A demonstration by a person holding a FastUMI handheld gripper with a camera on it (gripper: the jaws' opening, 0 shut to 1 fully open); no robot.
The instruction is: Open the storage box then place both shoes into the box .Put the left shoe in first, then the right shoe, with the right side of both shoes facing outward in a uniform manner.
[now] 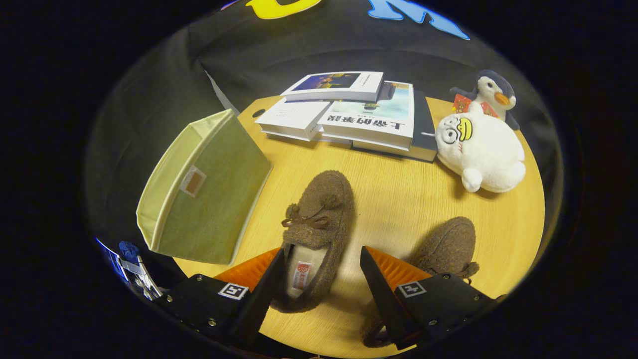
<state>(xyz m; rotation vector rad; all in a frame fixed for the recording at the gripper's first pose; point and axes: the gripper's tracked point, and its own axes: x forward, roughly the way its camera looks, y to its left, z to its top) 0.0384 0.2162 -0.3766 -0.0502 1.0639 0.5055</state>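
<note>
A fuzzy brown shoe with a small bow lies on the round wooden table, toe pointing away, its heel end between my fingers. My gripper is open, the fingers standing wide either side of the heel opening without pressing it. A second brown shoe lies to the right, partly hidden behind the right finger. The green fabric storage box stands to the left of the shoes, tipped so its flat green side faces me, with a pale rim along its far-left edge.
Several books are stacked beyond the shoes at the table's far side. A white plush toy and a penguin plush sit at the far right. The table's edge curves close on the right and front.
</note>
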